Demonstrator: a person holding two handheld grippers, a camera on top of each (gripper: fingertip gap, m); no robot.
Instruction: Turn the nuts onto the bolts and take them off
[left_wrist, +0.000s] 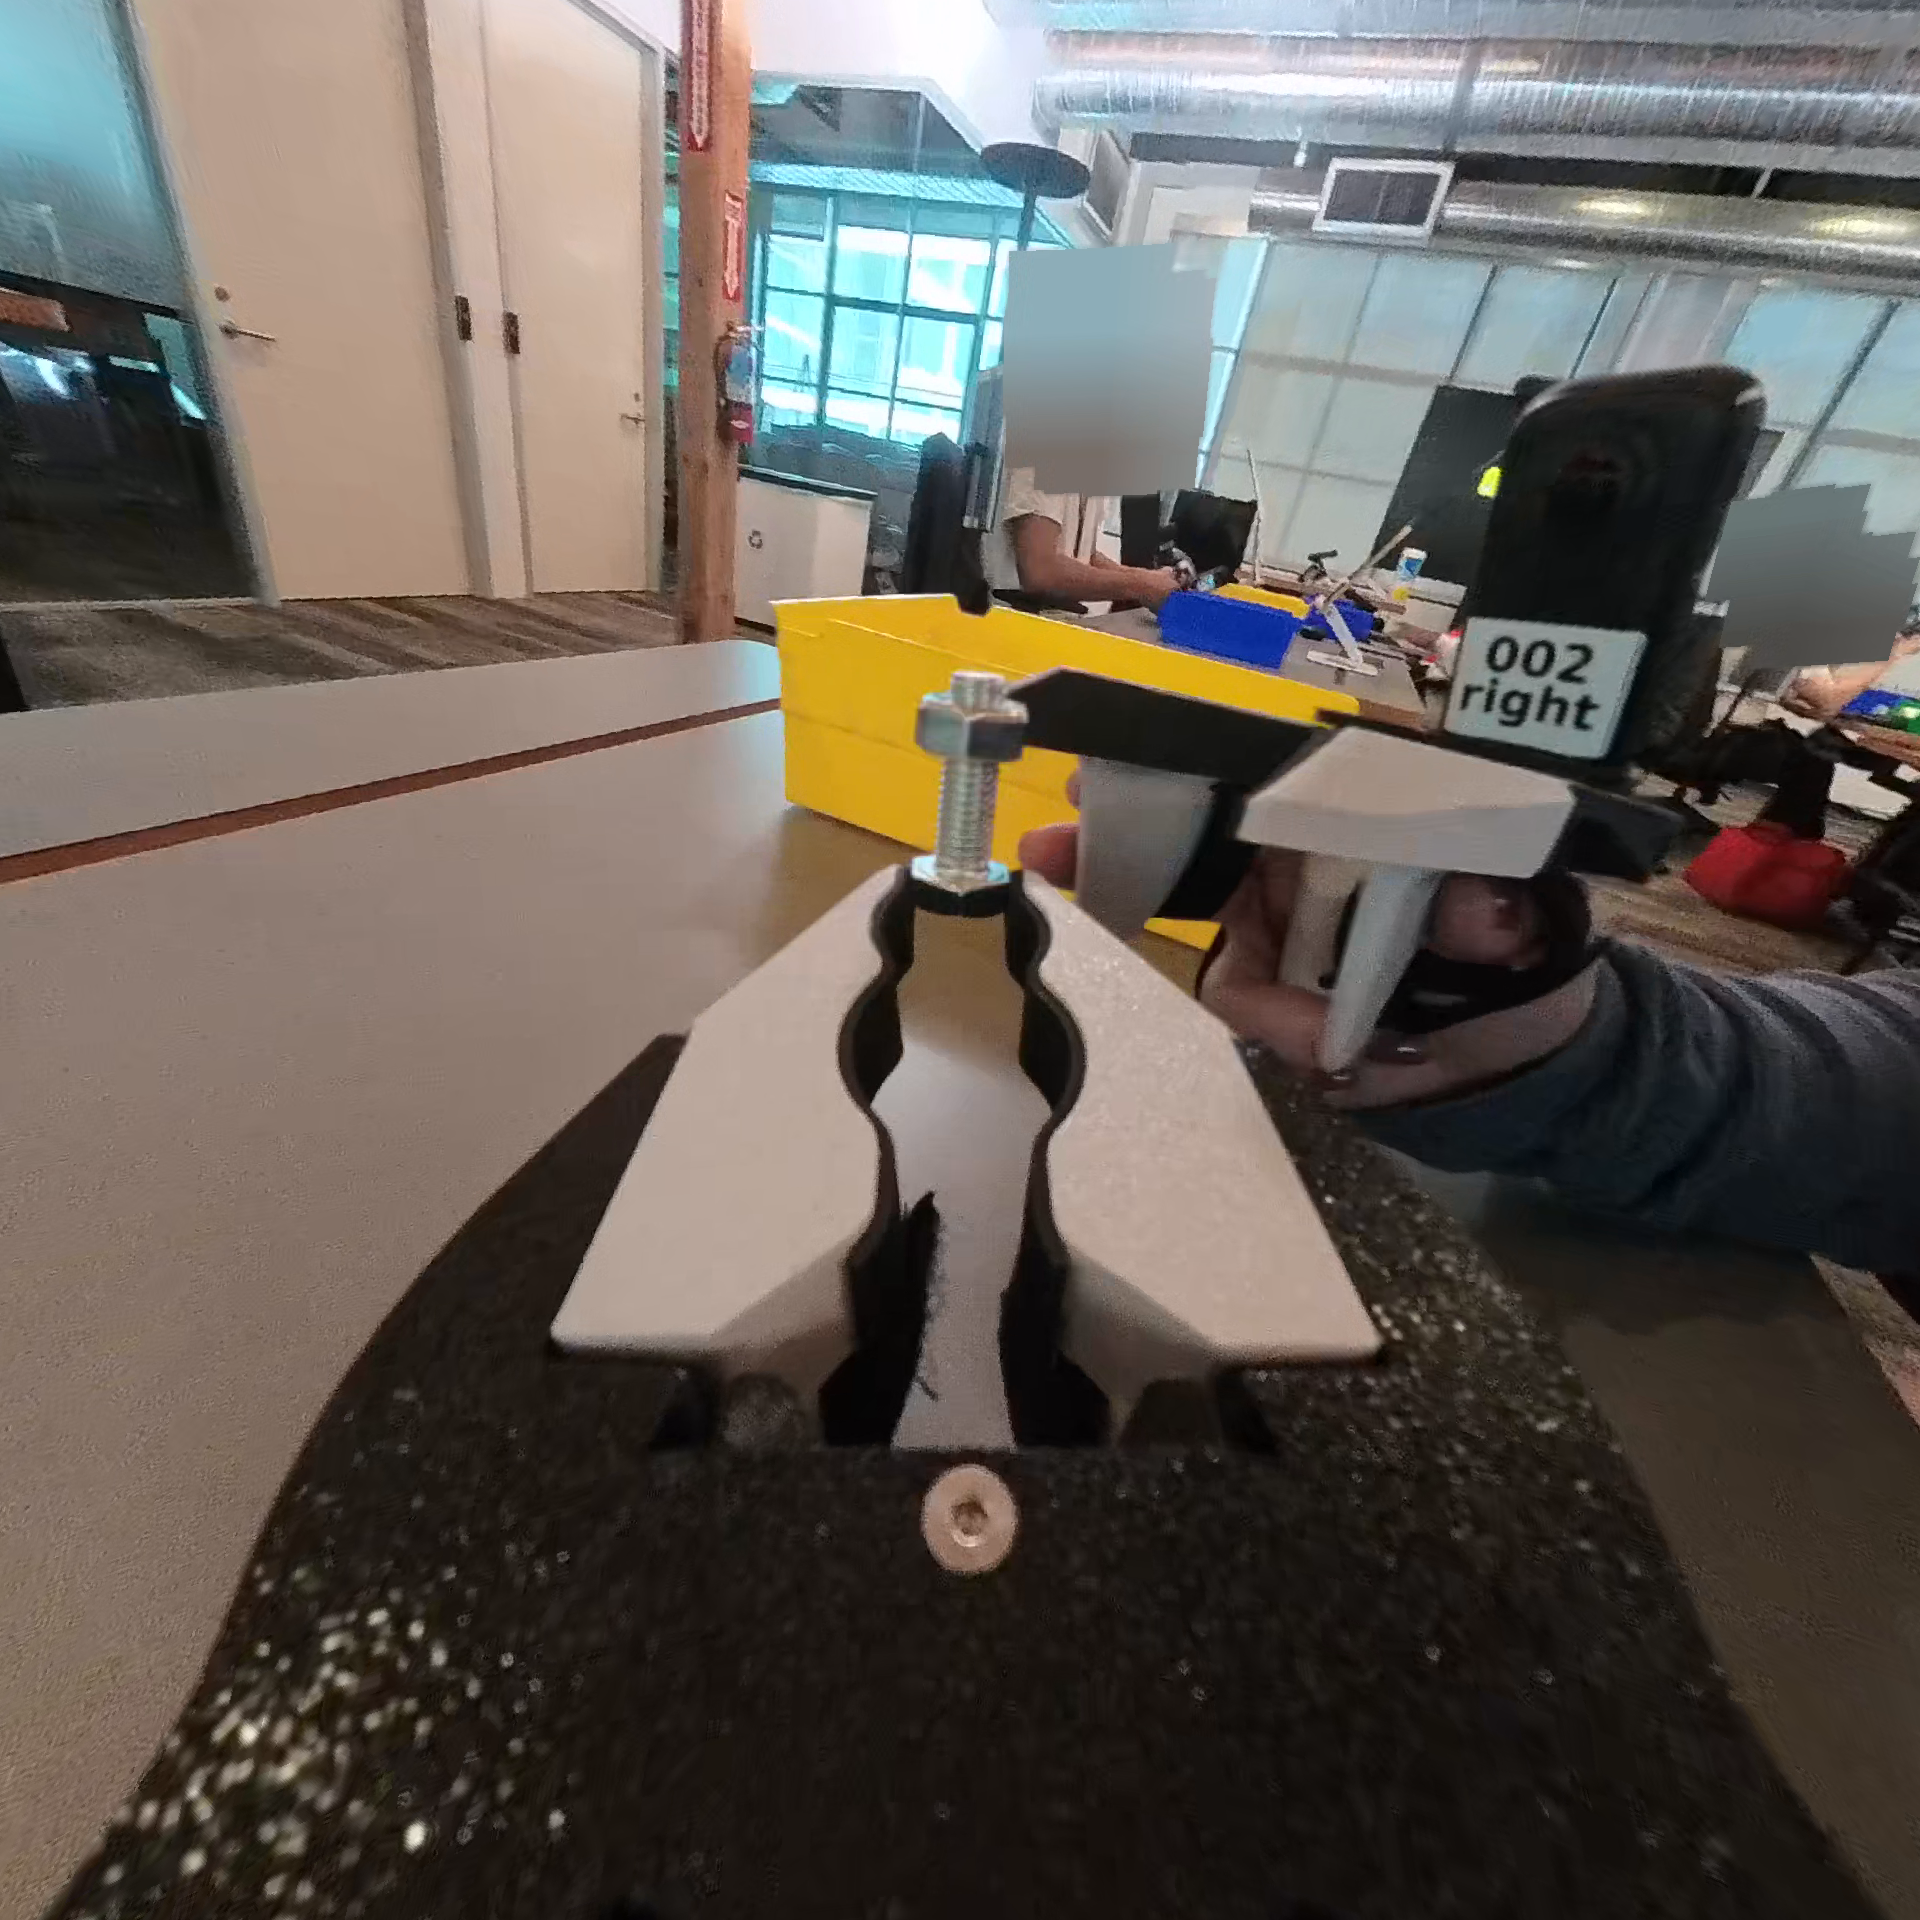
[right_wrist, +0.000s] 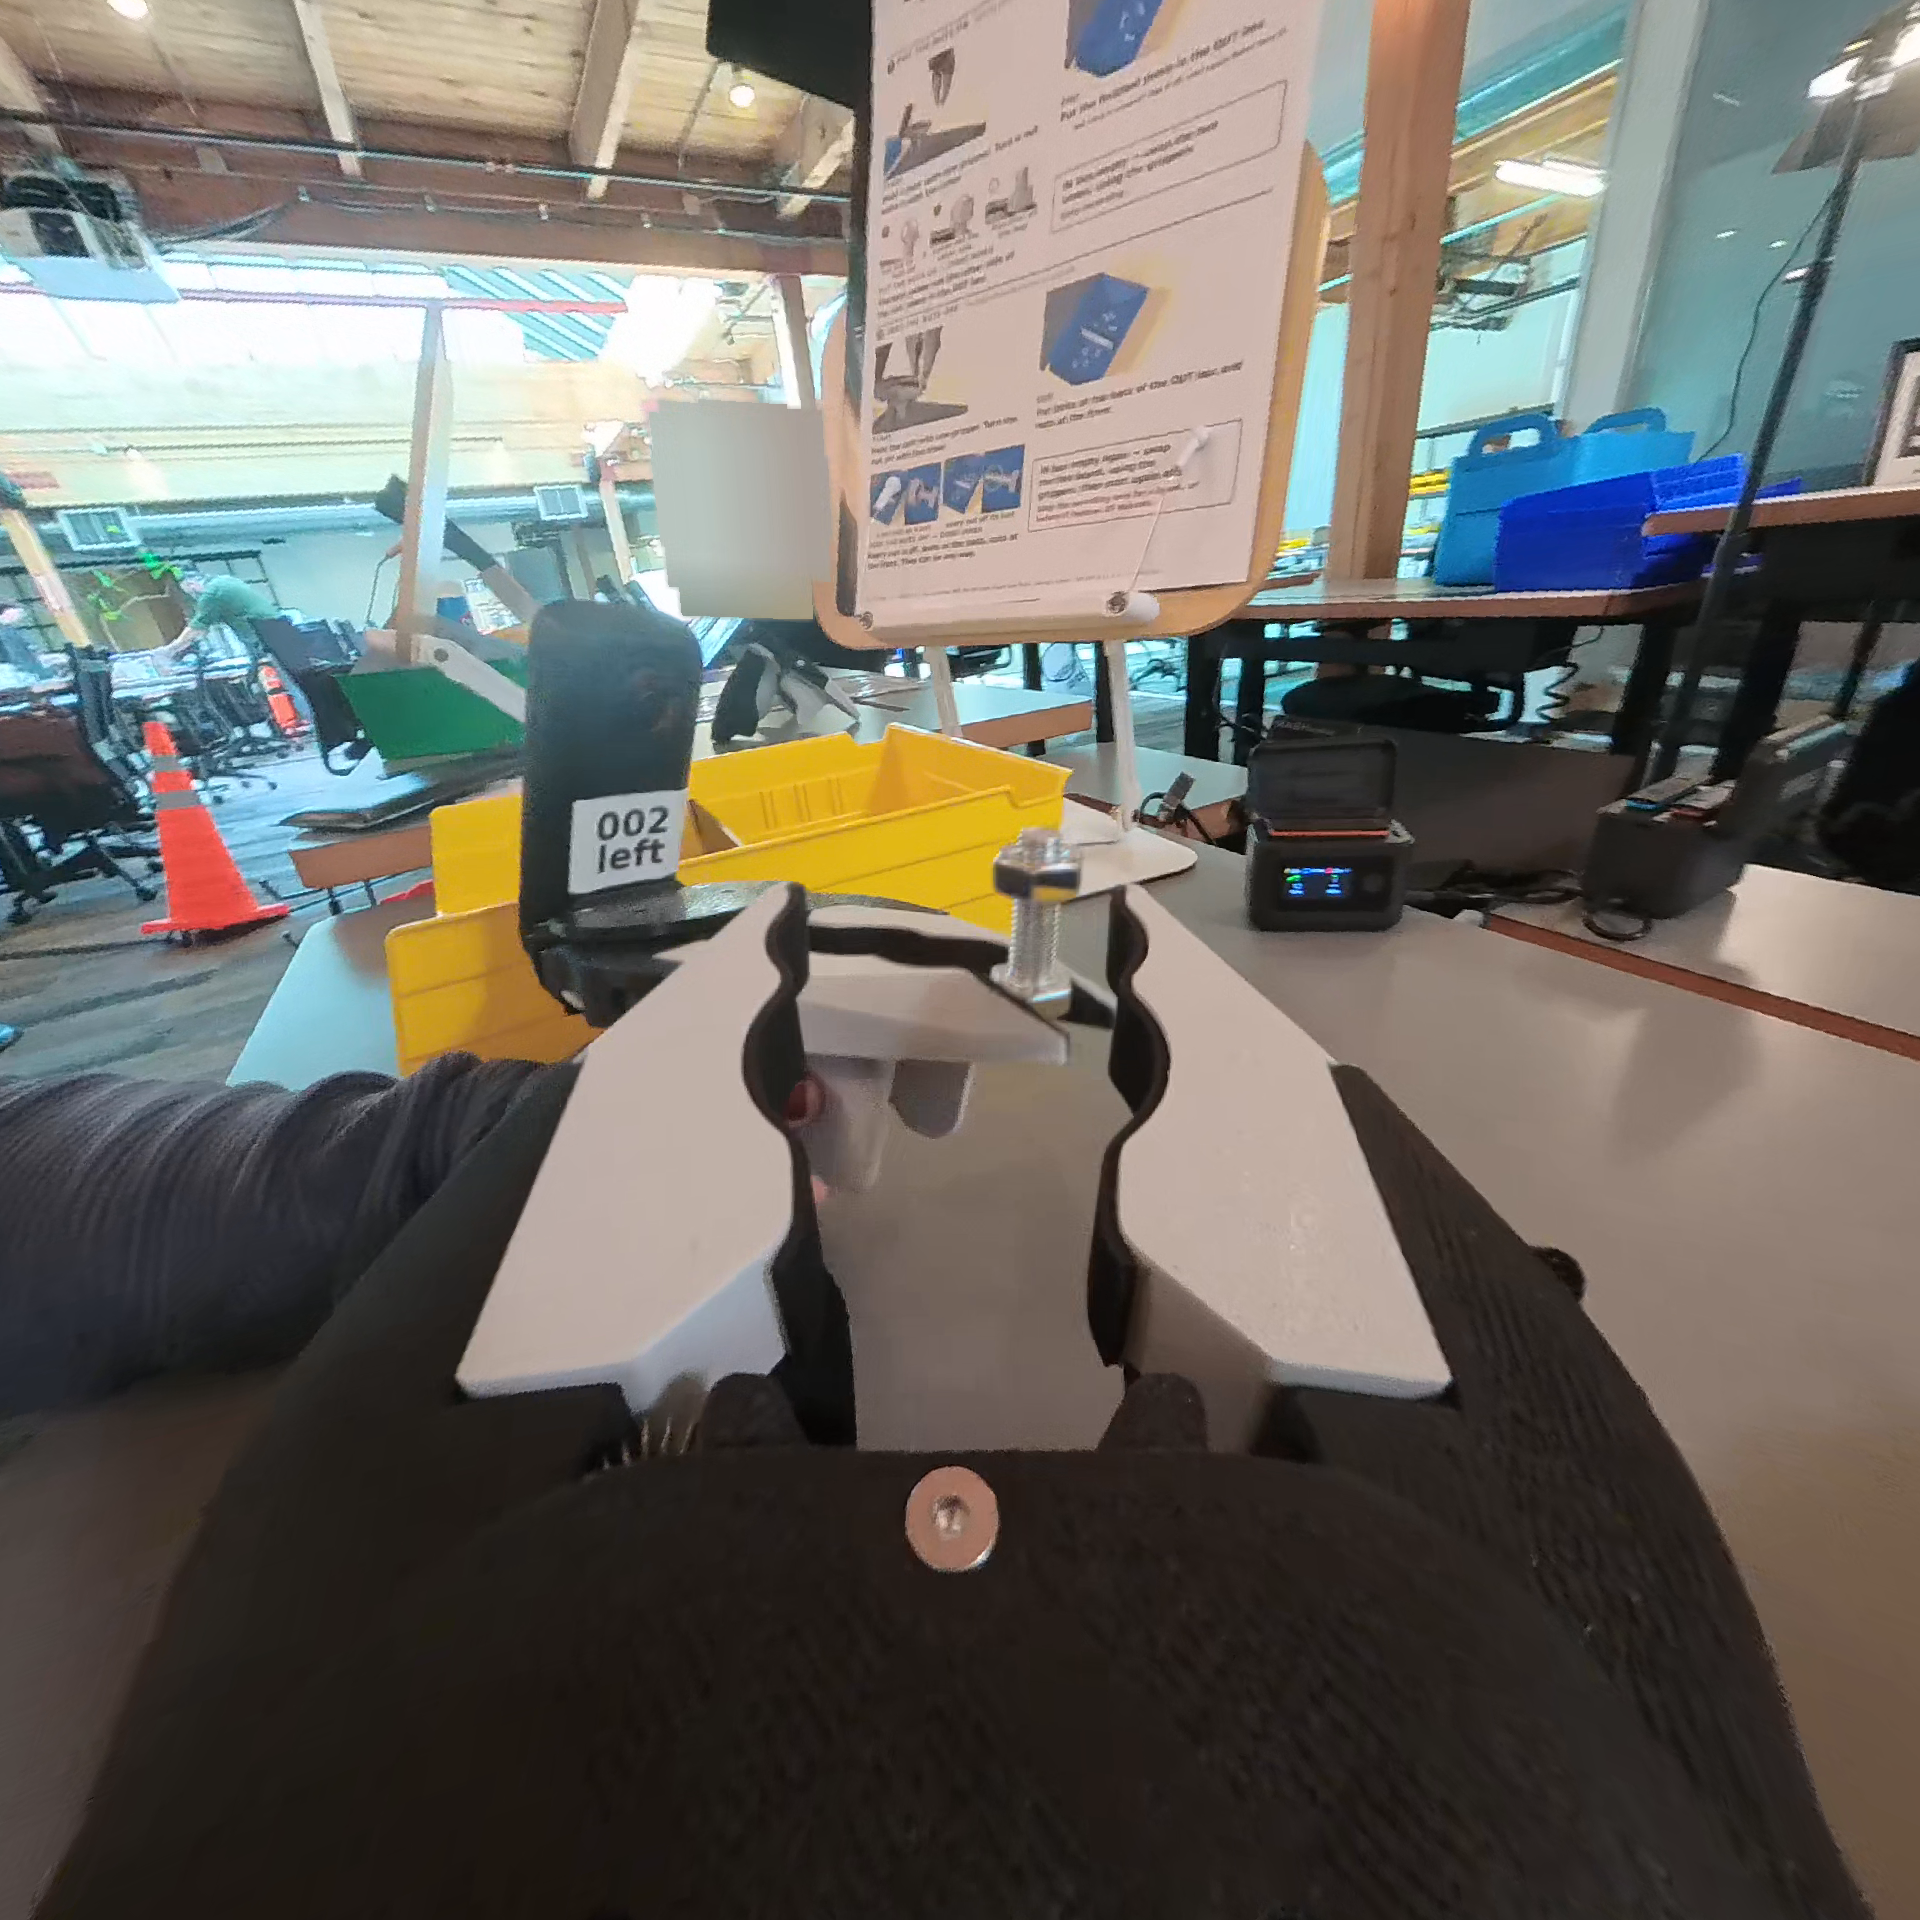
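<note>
Zinc-bright, the threaded steel bolt (left_wrist: 962, 800) stands upright, its hex head pinched between the left gripper (left_wrist: 958, 902) tips, steadying it for turning. The silver hex nut (left_wrist: 969, 719) sits near its top, beside the right gripper (right_wrist: 956, 925), whose jaws are spread, grasping nothing.

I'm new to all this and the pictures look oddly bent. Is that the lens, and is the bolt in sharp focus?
Yes: in the left wrist view the table seam and doors bow outward, a wide-angle effect; the bolt and its nut look crisp, while the ceiling ducts smear. In the right wrist view the bolt stays sharp, the posted sheet is soft, and the windows at left are blown out.
</note>
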